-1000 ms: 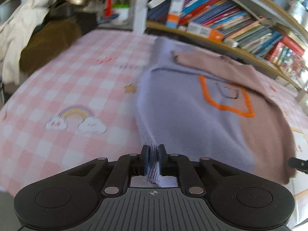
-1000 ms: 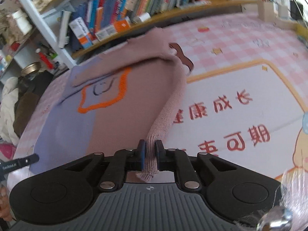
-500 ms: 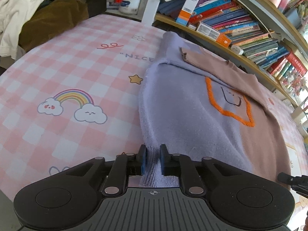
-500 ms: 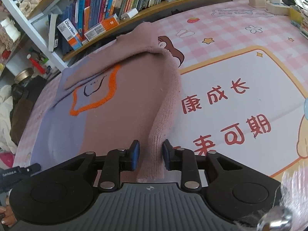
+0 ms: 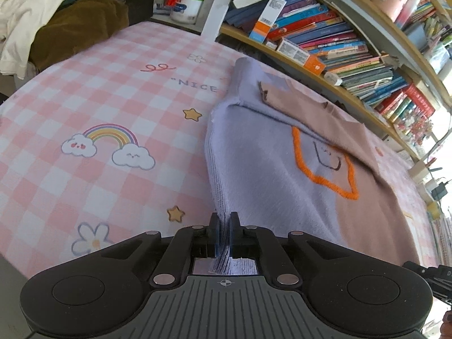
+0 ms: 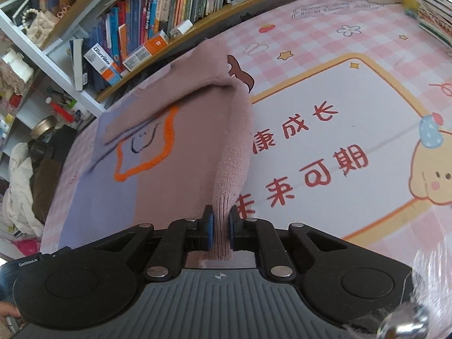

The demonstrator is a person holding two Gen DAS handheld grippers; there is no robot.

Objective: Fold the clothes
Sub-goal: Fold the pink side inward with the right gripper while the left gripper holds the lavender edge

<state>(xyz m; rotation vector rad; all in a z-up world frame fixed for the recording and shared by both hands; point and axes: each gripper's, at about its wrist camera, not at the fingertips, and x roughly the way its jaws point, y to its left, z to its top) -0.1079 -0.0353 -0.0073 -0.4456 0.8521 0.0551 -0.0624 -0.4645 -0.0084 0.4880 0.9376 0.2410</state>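
Observation:
A knit sweater, lavender on one half and dusty pink on the other with an orange outlined patch, lies on a pink checked cloth. Its sleeves are folded across the chest. In the left wrist view my left gripper is shut on the lavender hem of the sweater. In the right wrist view my right gripper is shut on the ribbed pink hem at the other corner of the sweater. The left gripper's body shows at the lower left edge of the right wrist view.
The pink checked cloth covers the table, with a printed panel of red characters to the right of the sweater. A bookshelf runs along the far edge. A heap of brown and white clothes lies far left.
Both grippers loosened around the hem half a second ago and have closed on it again. The sweater has settled flatter on the cloth and both grippers sit lower.

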